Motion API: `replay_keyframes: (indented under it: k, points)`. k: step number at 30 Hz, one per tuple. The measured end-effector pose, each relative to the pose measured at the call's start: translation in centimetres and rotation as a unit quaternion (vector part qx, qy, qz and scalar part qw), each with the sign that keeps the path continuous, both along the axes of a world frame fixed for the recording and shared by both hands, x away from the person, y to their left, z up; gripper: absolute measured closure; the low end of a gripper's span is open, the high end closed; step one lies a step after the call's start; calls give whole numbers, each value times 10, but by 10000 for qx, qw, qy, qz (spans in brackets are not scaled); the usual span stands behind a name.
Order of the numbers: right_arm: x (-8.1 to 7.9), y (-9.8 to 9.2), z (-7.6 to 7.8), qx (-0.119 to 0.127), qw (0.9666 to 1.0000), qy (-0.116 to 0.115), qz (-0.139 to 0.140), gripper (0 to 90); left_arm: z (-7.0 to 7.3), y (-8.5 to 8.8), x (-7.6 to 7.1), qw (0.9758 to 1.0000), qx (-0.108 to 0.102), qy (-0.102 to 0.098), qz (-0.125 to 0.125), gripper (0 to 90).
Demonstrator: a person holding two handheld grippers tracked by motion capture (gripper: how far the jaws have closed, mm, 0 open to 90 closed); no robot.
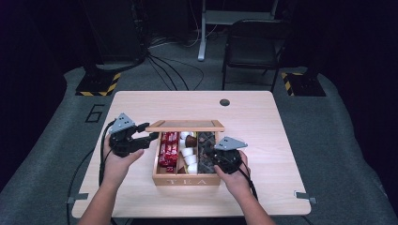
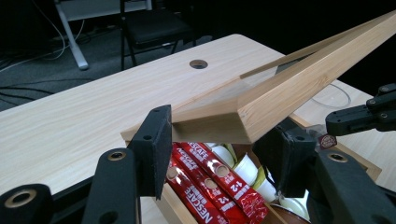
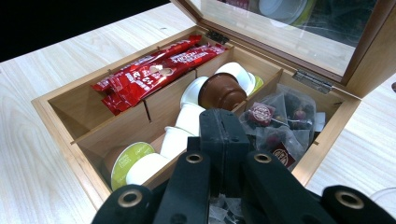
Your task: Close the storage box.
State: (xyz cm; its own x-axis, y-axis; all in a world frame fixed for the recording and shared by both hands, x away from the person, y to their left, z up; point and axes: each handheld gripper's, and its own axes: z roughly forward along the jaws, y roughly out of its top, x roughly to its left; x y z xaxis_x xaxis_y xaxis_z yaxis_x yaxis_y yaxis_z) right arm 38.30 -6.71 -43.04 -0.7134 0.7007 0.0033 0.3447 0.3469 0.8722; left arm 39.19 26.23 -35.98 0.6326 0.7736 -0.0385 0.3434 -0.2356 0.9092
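Observation:
A wooden box marked TEA stands mid-table with its glass-paned lid raised. My left gripper is shut on the lid's near left corner, with a pad on either side. Red Nescafé sticks fill the left compartment. White and brown capsules lie in the middle one and clear tea-bag packets in the right one. My right gripper hovers over the tea bags, its jaws pressed together. Crinkled packet film shows under them; whether it is held I cannot tell.
The box sits on a light wooden table with a cable hole near its far edge. A black chair and floor cables lie beyond the table. Bare tabletop lies on both sides of the box.

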Motion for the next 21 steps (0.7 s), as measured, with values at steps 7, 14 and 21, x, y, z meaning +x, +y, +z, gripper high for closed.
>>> replay_keyframes:
  k: [7, 14, 21]
  points:
    - [-2, -2, 3, -11, 10000, -25, 16, 900, 0, 0, 0, 10000, -11, -12, 12, 471]
    - [-5, -6, 9, -33, 9999, -113, -2, 900, 0, 0, 0, 10000, -16, -5, 17, 470]
    - [-7, -12, 18, -29, 9998, -170, -14, 900, 0, 0, 0, 10000, -21, -3, 20, 470]
